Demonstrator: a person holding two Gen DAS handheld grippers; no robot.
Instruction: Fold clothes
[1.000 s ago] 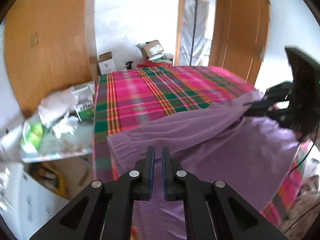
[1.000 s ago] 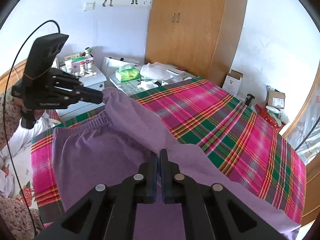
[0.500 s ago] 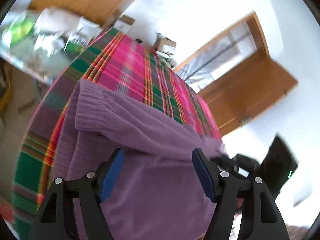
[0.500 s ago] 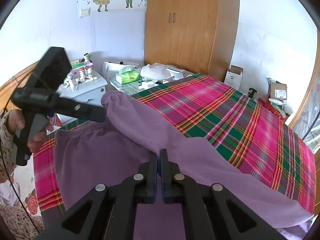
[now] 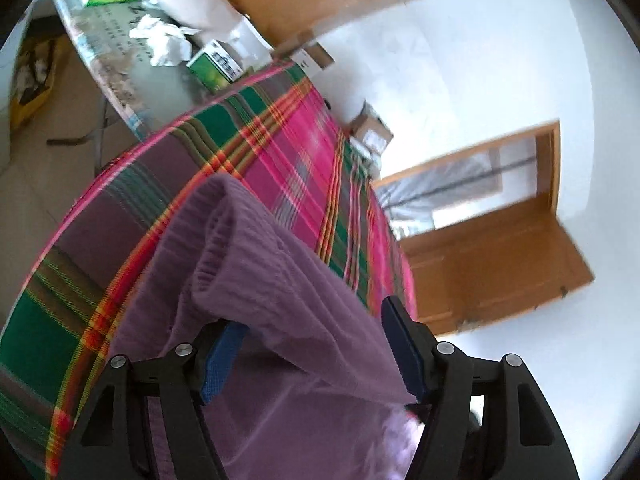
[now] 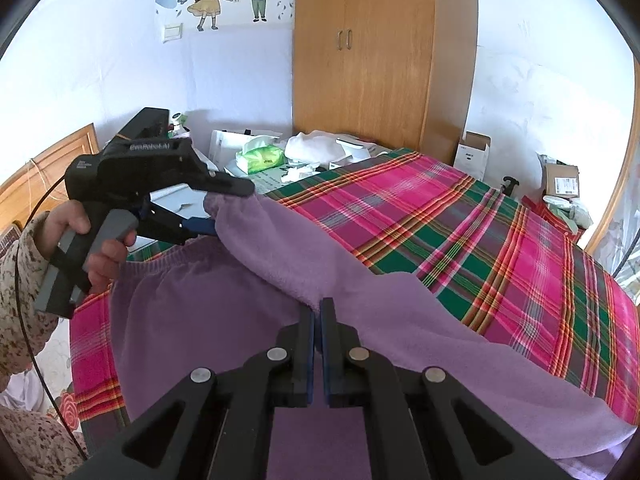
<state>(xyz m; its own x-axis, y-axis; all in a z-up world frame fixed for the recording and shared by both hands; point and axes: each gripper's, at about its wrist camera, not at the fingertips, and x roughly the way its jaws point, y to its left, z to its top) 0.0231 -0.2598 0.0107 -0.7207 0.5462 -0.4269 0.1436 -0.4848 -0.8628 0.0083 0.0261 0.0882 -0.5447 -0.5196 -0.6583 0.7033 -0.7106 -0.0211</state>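
Left wrist view: the picture is tipped sideways. The left gripper [image 5: 316, 344] has its two fingers spread wide, and they have just been opening. A fold of the purple garment [image 5: 280, 280] lies between the blue pads [image 5: 404, 344], but the pads do not squeeze it. One pad sits under the fold and the other sits at its far edge. The ribbed cuff [image 5: 218, 236] of the garment points away from the gripper. The garment lies on the bed [image 5: 280, 148], which has a pink, green and red checked cover. Past the bed stands a low table [image 5: 120, 60] with crumpled paper and a green box [image 5: 214, 66] on it. A wooden door [image 5: 500, 260] is on the right.

Right wrist view: the right gripper [image 6: 319, 320] has its fingers pressed together, pinching the long raised fold of the purple garment [image 6: 192, 320]. The garment is spread over the near side of the bed [image 6: 460, 224]. On the left, a hand [image 6: 86, 240] in a speckled sleeve [image 6: 20, 280] holds the left gripper [image 6: 222, 206] at the cuff end of the fold, with one finger above the cloth and one below. Behind the bed stand a wooden wardrobe [image 6: 380, 52] and a green tissue pack [image 6: 260, 156].
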